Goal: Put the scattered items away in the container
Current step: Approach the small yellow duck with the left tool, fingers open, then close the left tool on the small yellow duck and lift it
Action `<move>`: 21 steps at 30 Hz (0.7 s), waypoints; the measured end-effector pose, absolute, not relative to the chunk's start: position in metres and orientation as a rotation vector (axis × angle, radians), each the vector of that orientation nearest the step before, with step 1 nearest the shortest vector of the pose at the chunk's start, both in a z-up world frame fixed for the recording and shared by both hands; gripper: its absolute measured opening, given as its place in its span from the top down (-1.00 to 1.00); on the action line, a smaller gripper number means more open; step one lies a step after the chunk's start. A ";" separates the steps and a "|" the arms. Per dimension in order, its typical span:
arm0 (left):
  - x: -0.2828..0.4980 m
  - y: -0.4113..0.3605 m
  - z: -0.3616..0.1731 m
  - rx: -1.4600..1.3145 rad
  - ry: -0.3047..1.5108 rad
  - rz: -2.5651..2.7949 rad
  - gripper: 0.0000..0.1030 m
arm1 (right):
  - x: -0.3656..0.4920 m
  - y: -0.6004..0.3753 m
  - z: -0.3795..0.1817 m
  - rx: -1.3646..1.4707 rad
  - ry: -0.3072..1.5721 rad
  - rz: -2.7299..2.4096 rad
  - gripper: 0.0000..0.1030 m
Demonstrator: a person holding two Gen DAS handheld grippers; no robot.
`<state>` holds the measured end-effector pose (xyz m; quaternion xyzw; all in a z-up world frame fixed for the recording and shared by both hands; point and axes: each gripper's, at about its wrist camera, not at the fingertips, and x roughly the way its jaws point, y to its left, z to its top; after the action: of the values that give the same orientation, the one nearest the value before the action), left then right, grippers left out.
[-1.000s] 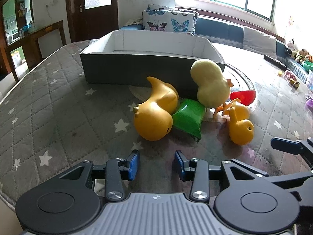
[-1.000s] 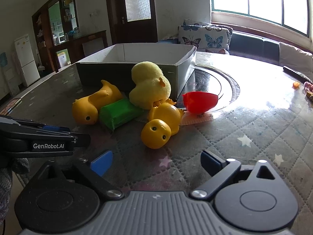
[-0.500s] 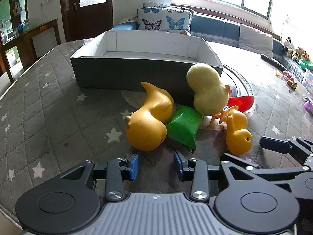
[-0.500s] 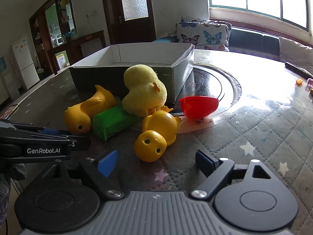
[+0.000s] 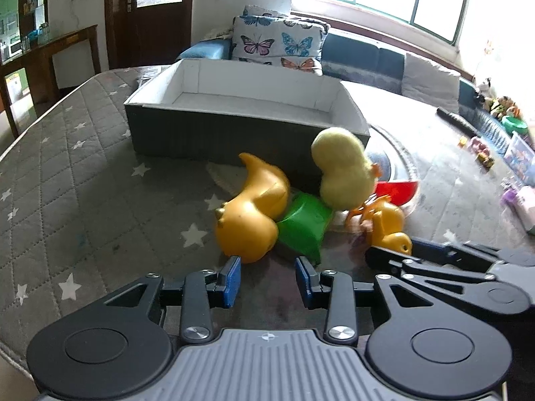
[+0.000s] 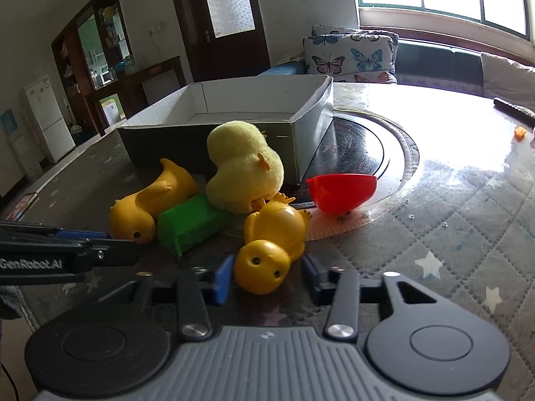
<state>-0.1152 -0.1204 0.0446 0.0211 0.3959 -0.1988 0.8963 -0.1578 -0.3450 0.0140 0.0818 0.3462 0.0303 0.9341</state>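
A grey box with a white inside (image 5: 214, 133) (image 6: 311, 123) stands on the quilted table. In front of it lie a large yellow rubber duck (image 5: 254, 214) (image 6: 150, 200), a green block (image 5: 304, 224) (image 6: 190, 220), a plush chick (image 5: 341, 170) (image 6: 240, 170), a small rubber duck (image 5: 391, 227) (image 6: 271, 244) and a red bowl (image 5: 398, 190) (image 6: 341, 190). My left gripper (image 5: 267, 279) is open, just short of the large duck. My right gripper (image 6: 265, 277) is open, its jaws on either side of the small duck's head, narrowing on it.
A round glass turntable (image 6: 374, 143) lies under the box's right end. Small toys (image 5: 485, 153) and a dark remote (image 5: 458, 123) lie at the far right. A sofa with butterfly cushions (image 5: 277, 40) stands beyond the table. The table's edge runs along the left.
Both grippers moved forward toward the toys. The right gripper's jaws narrowed around the small duck's head. The left gripper closed in on the large duck.
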 end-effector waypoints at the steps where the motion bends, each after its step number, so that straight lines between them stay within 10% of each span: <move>1: -0.115 -0.122 0.047 0.042 0.817 -0.420 0.26 | -0.158 -0.346 0.014 0.168 0.709 0.063 0.34; 21: -0.096 -0.196 0.049 0.058 0.889 -0.645 0.26 | -0.179 -0.353 0.016 0.149 0.715 0.102 0.34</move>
<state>-0.0959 -0.1961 0.0491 0.0274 0.4223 -0.3066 0.8526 -0.1793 -0.3529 0.0161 0.0730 0.3493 0.0500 0.9328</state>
